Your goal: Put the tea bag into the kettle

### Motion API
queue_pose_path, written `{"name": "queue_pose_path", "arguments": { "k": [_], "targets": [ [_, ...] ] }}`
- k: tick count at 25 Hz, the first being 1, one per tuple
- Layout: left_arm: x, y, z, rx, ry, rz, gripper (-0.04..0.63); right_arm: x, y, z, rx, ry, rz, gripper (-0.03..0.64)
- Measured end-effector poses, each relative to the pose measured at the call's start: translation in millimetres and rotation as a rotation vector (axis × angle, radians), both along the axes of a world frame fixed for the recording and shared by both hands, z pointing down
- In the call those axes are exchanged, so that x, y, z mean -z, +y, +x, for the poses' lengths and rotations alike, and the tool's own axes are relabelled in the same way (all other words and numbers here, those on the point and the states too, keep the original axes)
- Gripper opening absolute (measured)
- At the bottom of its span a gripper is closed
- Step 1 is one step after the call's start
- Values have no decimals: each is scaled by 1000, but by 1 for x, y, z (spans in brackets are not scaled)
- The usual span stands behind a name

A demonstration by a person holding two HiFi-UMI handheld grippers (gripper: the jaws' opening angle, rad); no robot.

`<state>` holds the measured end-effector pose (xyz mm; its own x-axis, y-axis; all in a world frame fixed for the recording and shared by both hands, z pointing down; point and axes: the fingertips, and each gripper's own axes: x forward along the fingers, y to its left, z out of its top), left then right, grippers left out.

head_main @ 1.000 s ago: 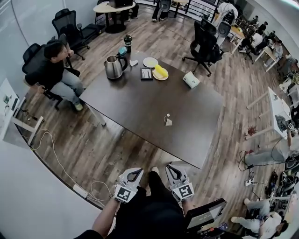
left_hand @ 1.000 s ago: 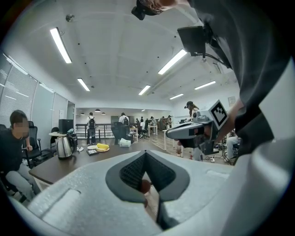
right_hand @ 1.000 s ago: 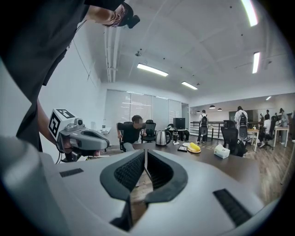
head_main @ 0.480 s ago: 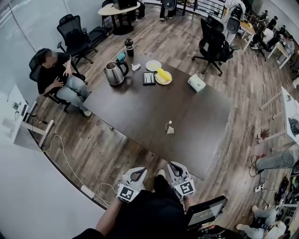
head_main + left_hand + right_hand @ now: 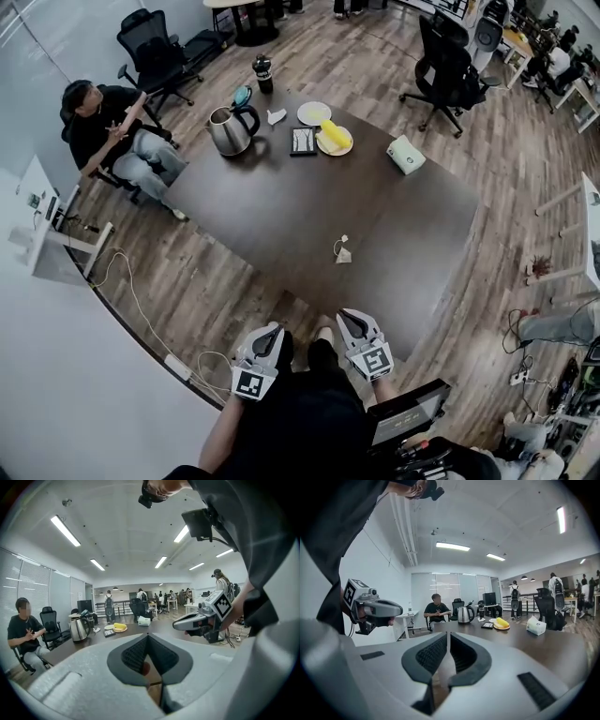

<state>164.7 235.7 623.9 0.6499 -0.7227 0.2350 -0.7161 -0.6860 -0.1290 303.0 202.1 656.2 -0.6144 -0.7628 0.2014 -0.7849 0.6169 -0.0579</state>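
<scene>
The tea bag (image 5: 343,253) lies with its string on the dark table (image 5: 281,216), towards the near edge. The steel kettle (image 5: 230,129) stands at the table's far left corner, lid down; it also shows in the left gripper view (image 5: 79,629) and the right gripper view (image 5: 463,614). My left gripper (image 5: 274,330) and right gripper (image 5: 344,317) are held close to my body, short of the table's near edge, well away from the tea bag. Both are shut with nothing between the jaws (image 5: 147,637) (image 5: 447,638).
Beyond the kettle's right stand a white plate (image 5: 313,112), a plate with a yellow item (image 5: 333,139), a black flat object (image 5: 302,141), a tissue box (image 5: 406,155) and a black bottle (image 5: 262,73). A person (image 5: 108,136) sits at the left. Office chairs (image 5: 445,66) surround the table; a cable (image 5: 131,300) runs across the floor.
The view has drawn nearer to the table, so the tea bag and kettle sit closer. Both grippers stay shut and low. The seated person has raised an arm.
</scene>
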Motion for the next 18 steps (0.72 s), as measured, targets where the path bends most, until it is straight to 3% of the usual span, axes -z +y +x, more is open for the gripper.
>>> {"name": "queue_pose_path", "arguments": {
  "k": [7,13,18],
  "targets": [
    [-12,-41,-25,-32,49,-27,2,-19,-31,-19,18,102,-41,55],
    [-10,-77,-48,-169,68,21,2,-30,-56,-12,-92,189,-100,58],
    [-2,-108,-76,-163,86,38,2,-55,-73,2,-123,278,-162,60]
  ]
}}
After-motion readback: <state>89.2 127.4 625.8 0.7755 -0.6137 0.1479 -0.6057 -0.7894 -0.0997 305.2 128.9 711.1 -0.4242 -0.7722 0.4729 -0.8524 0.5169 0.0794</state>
